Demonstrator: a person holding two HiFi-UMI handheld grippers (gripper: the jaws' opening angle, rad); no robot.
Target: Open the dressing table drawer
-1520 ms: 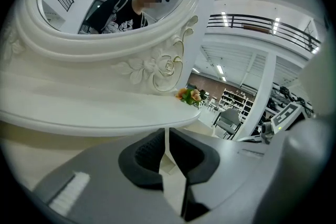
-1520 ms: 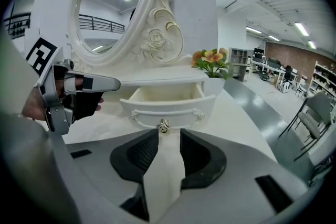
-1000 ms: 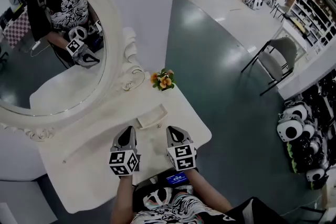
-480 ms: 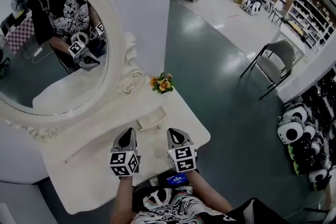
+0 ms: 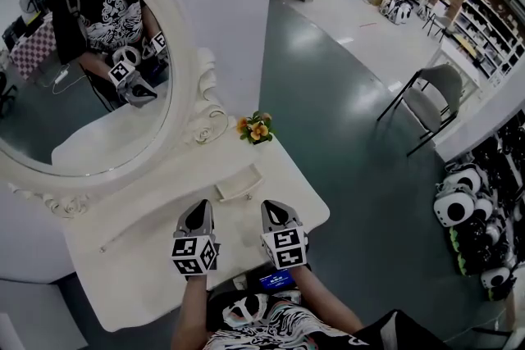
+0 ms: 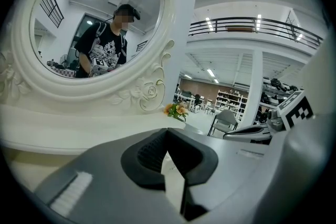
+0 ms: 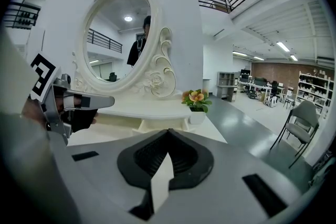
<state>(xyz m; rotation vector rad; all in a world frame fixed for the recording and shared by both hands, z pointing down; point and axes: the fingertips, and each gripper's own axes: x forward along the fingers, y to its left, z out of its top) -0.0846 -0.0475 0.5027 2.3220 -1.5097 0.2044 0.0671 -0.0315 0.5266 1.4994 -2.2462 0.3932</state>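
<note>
At the near edge of the counter, both tools hover side by side over the white top. Left hand-held gripper: jaws together, nothing between. Right hand-held gripper: jaws together too, empty. Both point toward the mirror, tipped slightly down.

Drawer: small, white, under the low shelf at the mirror's foot. It sits just beyond the two gripper tips and between them, apart from both. From above it seems to jut toward the person. I cannot tell whether that is a shut front or a drawer already drawn. The scene fits both: grippers poised before a shut drawer, or backed off from an opened one. Knob too small to make out.

Risks, as judged:
- Closed jaws cannot take a knob. Pushed at the front, they would only press the drawer in or skid on its smooth face.
- Drawer looks light and short, so a hard pull could bring it clean out of its slot.
- An off-centre pull could cock it and jam it.
- Flowers stand near, beyond the drawer, and a wide swing of the right gripper could tip them.
- The grippers sit close together and could knock each other on so small a front.
</note>
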